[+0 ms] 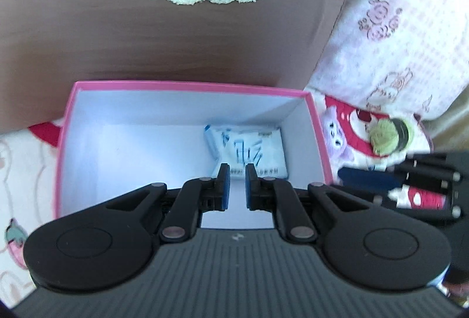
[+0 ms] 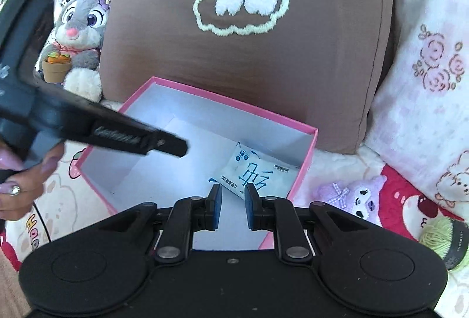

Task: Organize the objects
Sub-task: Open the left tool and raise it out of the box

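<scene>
A grey plush rabbit (image 2: pixel 79 22) sits far left beside the brown cushion (image 2: pixel 263 60). In front of the cushion, the pink box (image 2: pixel 304 171) holds only a white-and-blue packet (image 2: pixel 258 171) in its right corner. The left gripper (image 1: pixel 237 183) and right gripper (image 2: pixel 233 200) hang above it, fingers drawn nearly together, empty. Right, on the printed blanket (image 2: pixel 425 101), lie a purple plush (image 2: pixel 351 197) and green yarn (image 2: pixel 439 233).

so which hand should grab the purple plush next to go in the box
Right, probably. The purple plush lies just right of the pink box, close beside the right gripper, whose fingers hold nothing. The left gripper hangs over the box interior, farther away.
</scene>
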A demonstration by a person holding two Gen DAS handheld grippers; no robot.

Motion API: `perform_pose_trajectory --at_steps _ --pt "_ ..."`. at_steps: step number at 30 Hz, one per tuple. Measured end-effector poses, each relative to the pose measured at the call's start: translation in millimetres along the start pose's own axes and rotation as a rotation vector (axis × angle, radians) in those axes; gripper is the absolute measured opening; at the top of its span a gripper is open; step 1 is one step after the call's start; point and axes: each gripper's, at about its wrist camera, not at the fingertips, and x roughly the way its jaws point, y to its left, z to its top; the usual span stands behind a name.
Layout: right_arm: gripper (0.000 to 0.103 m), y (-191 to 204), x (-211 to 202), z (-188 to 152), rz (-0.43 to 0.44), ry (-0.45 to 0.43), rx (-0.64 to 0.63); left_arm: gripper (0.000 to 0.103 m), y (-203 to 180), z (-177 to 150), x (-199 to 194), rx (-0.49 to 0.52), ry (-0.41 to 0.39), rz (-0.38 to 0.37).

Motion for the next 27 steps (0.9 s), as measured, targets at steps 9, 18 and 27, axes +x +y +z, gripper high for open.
perform_pose_trajectory --at_steps 9,18,27 --pt "0.027 5 -31 0 0.028 -0.026 0.022 0.009 -21 -20 -56 0.03 -0.015 0.047" --pt "0.041 27 -70 -11 0.035 -0.031 -0.014 0.046 -40 -46 -114 0.08 -0.061 0.146" --pt "0.049 33 -111 -31 0.024 -0.019 0.0 0.063 -55 -80 -146 0.078 -0.092 0.125"
